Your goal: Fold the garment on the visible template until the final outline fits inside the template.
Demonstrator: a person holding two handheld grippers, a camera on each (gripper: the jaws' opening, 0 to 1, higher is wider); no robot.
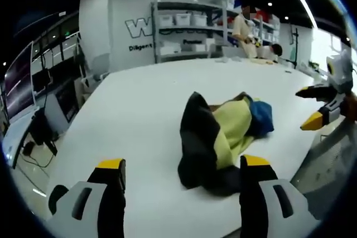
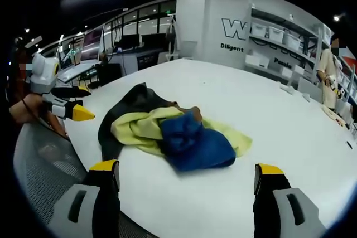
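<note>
The crumpled garment (image 1: 223, 137) lies on the white table (image 1: 139, 115) ahead of both tongs (image 1: 184, 174) (image 2: 187, 178), seemingly untouched; both spread apart.

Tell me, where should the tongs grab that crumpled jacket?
Probably the jacket's black edge, from the table's near side. That edge lies loose and reachable beside the left tongs; the blue part is bunched thick.

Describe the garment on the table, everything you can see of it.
The garment is a crumpled heap of soft cloth in three colours: black, pale yellow and blue, the blue part bunched on top. It lies unfolded on the white table, near the edge closest to both grippers. Neither gripper touches it. I can see no template.
</note>
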